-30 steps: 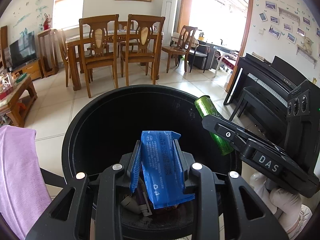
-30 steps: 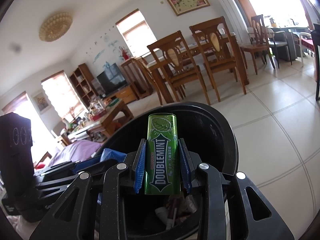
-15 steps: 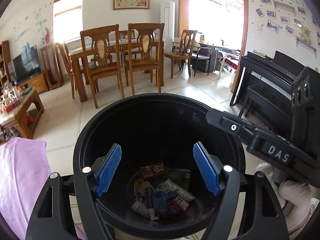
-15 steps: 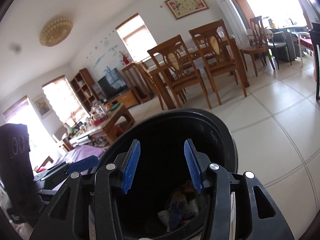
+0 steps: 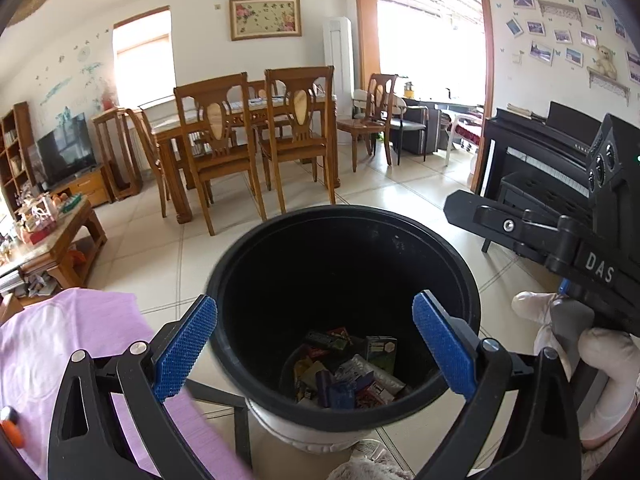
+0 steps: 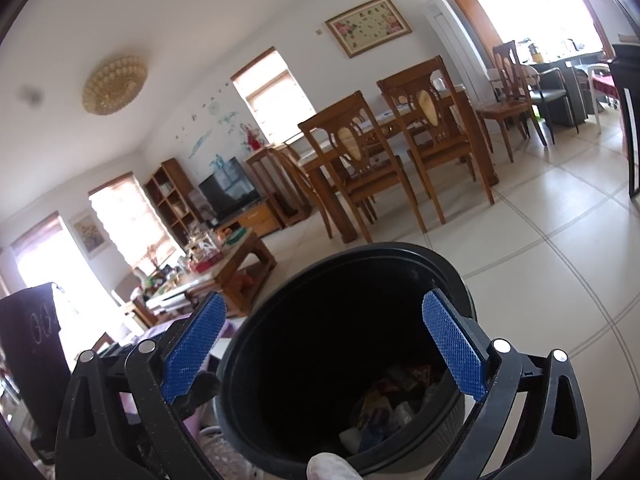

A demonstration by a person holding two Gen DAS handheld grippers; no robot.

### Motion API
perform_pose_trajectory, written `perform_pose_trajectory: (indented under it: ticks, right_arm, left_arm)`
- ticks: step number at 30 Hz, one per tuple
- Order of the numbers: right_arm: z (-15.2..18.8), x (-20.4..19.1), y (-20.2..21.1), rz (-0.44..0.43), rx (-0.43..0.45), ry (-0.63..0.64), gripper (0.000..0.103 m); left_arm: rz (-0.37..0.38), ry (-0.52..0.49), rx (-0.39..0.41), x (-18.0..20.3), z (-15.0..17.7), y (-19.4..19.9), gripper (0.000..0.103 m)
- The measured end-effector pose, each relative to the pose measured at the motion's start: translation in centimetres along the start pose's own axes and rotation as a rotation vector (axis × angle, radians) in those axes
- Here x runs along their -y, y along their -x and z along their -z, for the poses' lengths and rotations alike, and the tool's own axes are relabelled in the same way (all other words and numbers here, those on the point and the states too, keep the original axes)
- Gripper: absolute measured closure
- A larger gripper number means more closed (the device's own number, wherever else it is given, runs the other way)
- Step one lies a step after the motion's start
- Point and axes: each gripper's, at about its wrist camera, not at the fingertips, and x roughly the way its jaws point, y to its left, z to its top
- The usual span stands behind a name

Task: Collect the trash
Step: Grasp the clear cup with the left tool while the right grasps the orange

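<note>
I have both tools over the black trash bin [image 5: 240, 280], which stands on the tiled floor [image 5: 160, 248]. My left tool [image 5: 314, 346] has just been opening and now stands wide apart with nothing between its blue pads [image 5: 186, 354]; through the gap I look straight down into the bin. My right tool [image 6: 334, 344] has likewise just been opening, and it too is empty, its pads [image 6: 452, 348] spread to either side of the bin's mouth. In the left wrist view the right tool's black body sits at about 3 o'clock, with a white-gloved hand [image 5: 600, 364] under it.

The trash [image 5: 348, 368] lies in a heap on the bin's bottom, toward 5 o'clock of the opening: small wrappers and packets, a blue one near the front and a dark green one behind. I cannot pick out single items with any confidence.

I judge this drop finished. What is left is harder to say. At 9 o'clock lies a lilac cloth [image 5: 60, 344], with a small orange thing [image 5: 10, 430] at its edge that I cannot identify. No loose litter shows on the floor in either view.
</note>
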Motion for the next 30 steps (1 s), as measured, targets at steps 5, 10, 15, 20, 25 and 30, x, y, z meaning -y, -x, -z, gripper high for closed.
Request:
perform_pose_trajectory:
  ticks: [5,10,15,20,25,30]
  right_arm:
    - [0.2,-3.2,0.2,0.0,-0.011,0.039,0.005]
    - [0.6,-7.1,-0.5,-0.025,-0.036,0.085,0.005]
    - [2.2,-12.6,-2.0,-0.088,-0.084,0.157,0.005]
    - [4.5,-18.9,-4.1,-0.174,-0.15,0.259,0.005]
    - [7.4,-25.7,-6.2,-0.261,-0.223,0.385,0.006]
    - [10.5,-30.9,-8.3,-0.312,-0.313,0.488,0.009]
  left_arm:
    - [-0.03,0.046,0.028,-2.7,0.8,2.9,0.005]
    - [-0.058,0.104,0.045,-5.8,1.8,5.4,0.005]
    - [-0.109,0.166,0.058,-9.8,3.6,8.1,0.005]
    - [-0.175,0.268,0.051,-15.7,5.7,10.4,0.005]
    - [-0.251,0.412,0.024,-23.4,8.5,12.6,0.005]
    - [-0.325,0.577,-0.077,-30.7,11.3,12.8,0.005]
